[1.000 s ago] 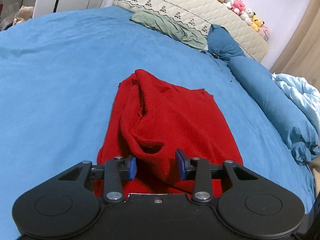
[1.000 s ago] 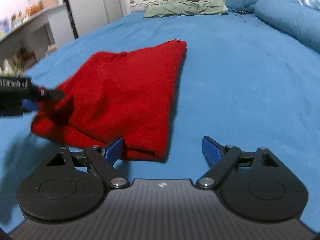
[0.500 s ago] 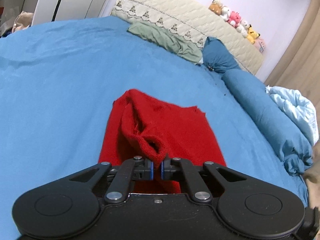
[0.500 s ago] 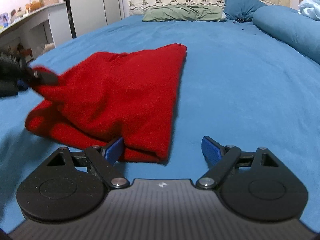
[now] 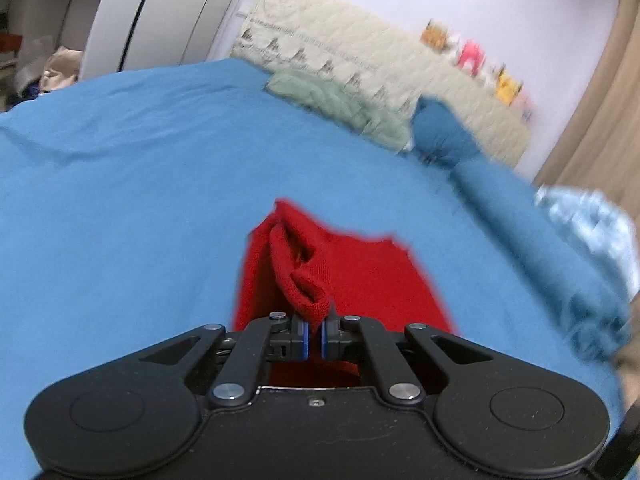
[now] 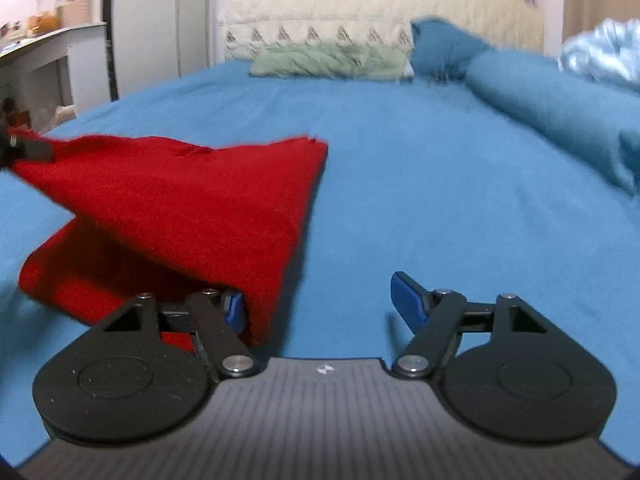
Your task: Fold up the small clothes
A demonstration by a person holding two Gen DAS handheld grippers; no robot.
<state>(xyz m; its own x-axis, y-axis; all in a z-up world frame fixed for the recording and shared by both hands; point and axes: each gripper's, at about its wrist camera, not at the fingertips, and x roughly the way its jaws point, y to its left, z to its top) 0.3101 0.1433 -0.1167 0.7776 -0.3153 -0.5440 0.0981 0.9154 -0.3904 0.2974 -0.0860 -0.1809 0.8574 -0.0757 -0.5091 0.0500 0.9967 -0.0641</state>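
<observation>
A small red knitted garment lies on the blue bed sheet. My left gripper is shut on a rolled edge of the garment and holds that edge lifted off the bed. In the right wrist view the garment rises to the left, where the left gripper's tip pulls it up. My right gripper is open, low over the sheet, with its left finger against the garment's near corner and nothing between the jaws.
A green pillow and a cream headboard stand at the far end. A blue bolster and a light blue quilt lie on the right. White cabinets stand to the left.
My left gripper closed on the garment's edge and lifted it up and back. The right gripper stayed open and shifted slightly closer to the garment's corner.
</observation>
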